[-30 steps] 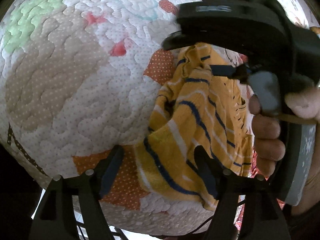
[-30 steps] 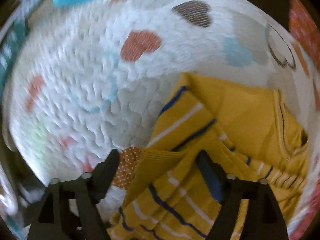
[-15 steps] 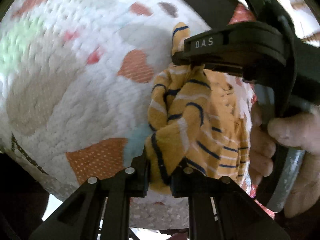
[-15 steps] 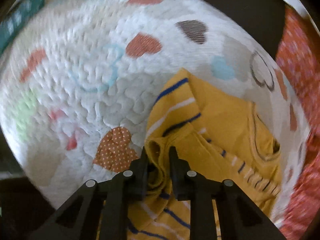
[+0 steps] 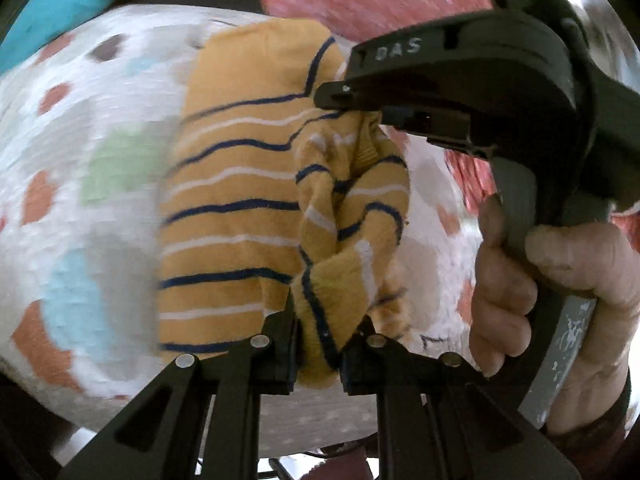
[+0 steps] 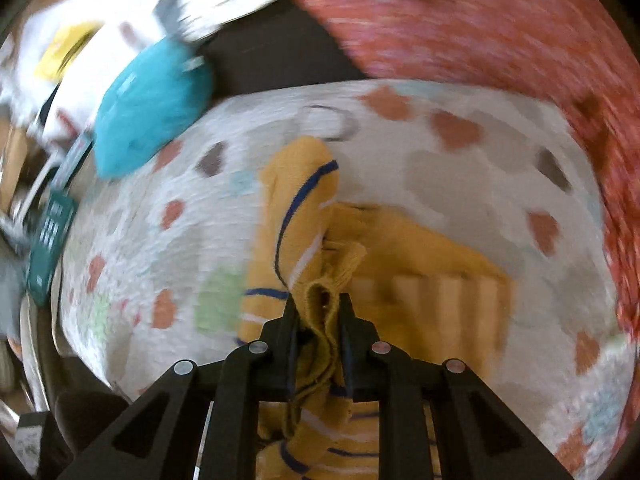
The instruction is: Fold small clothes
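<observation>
A small yellow garment [image 5: 236, 216] with navy and white stripes lies on a white quilt [image 5: 80, 152] printed with hearts. My left gripper [image 5: 318, 344] is shut on a bunched striped edge of it, lifted off the quilt. In the left wrist view my right gripper [image 5: 360, 108] pinches another part of the same garment higher up, held by a hand [image 5: 552, 288]. In the right wrist view the right gripper [image 6: 320, 320] is shut on a folded plain yellow edge of the garment [image 6: 296, 216], with the rest trailing over the quilt [image 6: 460, 176]. Both views are motion-blurred.
A teal cushion [image 6: 152, 108] lies at the quilt's far left edge, also the teal cushion [image 5: 64, 8] in the left view. Red patterned fabric [image 6: 500, 36] borders the quilt on the far right. A green box [image 6: 50, 240] and clutter sit off the left edge.
Both grippers went from open over the garment to shut on its edges, then lifted and swept it across the quilt, stretching out a striped panel between them.
</observation>
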Tool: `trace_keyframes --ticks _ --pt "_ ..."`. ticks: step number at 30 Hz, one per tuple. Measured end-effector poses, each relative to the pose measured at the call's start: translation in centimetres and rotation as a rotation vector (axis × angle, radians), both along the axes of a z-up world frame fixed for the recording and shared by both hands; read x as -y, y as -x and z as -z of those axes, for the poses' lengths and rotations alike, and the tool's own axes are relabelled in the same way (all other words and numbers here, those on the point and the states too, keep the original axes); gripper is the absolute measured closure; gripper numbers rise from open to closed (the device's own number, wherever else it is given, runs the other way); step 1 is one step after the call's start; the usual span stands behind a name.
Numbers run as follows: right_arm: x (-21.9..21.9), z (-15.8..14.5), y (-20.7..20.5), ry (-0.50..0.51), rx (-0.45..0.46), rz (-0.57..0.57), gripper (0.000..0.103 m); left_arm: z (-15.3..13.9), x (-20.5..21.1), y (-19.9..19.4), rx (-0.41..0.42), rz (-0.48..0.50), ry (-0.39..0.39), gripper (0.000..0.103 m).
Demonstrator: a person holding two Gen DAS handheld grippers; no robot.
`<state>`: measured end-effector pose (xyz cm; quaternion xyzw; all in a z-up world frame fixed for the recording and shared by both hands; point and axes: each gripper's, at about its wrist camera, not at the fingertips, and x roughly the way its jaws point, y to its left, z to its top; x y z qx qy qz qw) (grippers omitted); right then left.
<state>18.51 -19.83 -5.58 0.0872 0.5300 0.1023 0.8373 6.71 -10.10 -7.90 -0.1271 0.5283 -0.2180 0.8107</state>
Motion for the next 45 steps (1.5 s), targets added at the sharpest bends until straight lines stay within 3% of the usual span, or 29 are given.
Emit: trace_keyframes --ticks 4,6,9,11,15,17,19,21,24,26,27,29,30,31,37,43,44,45 --pt "6.6 2.9 1.1 -0.07 -0.03 0.09 0.085 1.7 5.7 0.2 -0.005 0.085 -0.079 0.085" --pt "8.7 5.0 1.5 -0.065 -0.042 0.126 0.085 2.2 6.5 0.6 -0.038 0.113 -0.076 0.084" --pt "11.0 7.1 2.4 -0.053 -0.038 0.184 0.085 1.5 6.4 2.1 -0.048 0.165 -0.051 0.082" --pt "12.2 7.5 2.7 -0.03 -0.027 0.213 0.085 0.7 5.1 2.7 -0.046 0.181 -0.041 0.072" --pt "14.7 6.1 4.2 -0.018 0.014 0.273 0.083 -0.7 1.9 3.2 -0.031 0.124 -0.015 0.065" --pt "15.4 4.2 5.5 -0.083 0.061 0.26 0.081 0.0 0.2 2.6 -0.026 0.048 -0.045 0.063" --pt "14.8 3.1 6.7 -0.151 0.08 0.222 0.067 1.0 -0.9 1.6 -0.06 -0.004 -0.057 0.063" --pt "13.8 2.6 7.6 -0.206 0.088 0.187 0.067 2.2 -0.9 0.3 -0.085 -0.03 -0.059 0.063" --pt "11.6 3.0 8.4 -0.369 0.081 0.108 0.067 4.5 0.3 -0.3 -0.109 -0.02 -0.131 0.063" --pt "10.2 4.8 8.2 -0.467 0.023 0.081 0.069 5.2 1.1 -0.2 -0.103 -0.005 -0.163 0.063" --pt "9.8 6.0 8.0 -0.464 -0.01 0.094 0.069 5.3 1.5 -0.1 -0.089 0.002 -0.183 0.063" --pt "9.7 8.2 7.9 -0.377 -0.053 0.139 0.08 5.3 2.1 0.0 -0.076 0.021 -0.202 0.061" --pt "9.9 9.0 8.1 -0.323 -0.052 0.153 0.099 5.3 2.2 0.0 -0.077 0.026 -0.2 0.061" --pt "10.2 9.4 8.4 -0.285 -0.036 0.154 0.103 5.3 2.1 0.0 -0.08 0.034 -0.194 0.061" --pt "10.7 9.0 9.6 -0.24 0.036 0.122 0.103 3.3 -0.2 1.2 -0.081 0.059 -0.152 0.061" --pt "13.6 8.7 10.6 -0.374 0.038 0.217 0.102 1.2 -3.3 -0.3 -0.05 -0.034 -0.118 0.055" --pt "13.8 8.6 10.7 -0.368 0.044 0.235 0.098 1.3 -3.9 -1.1 -0.062 -0.067 -0.115 0.055" --pt "14.6 8.4 11.0 -0.308 0.052 0.286 0.082 1.4 -4.7 -1.9 -0.076 -0.097 -0.109 0.055"
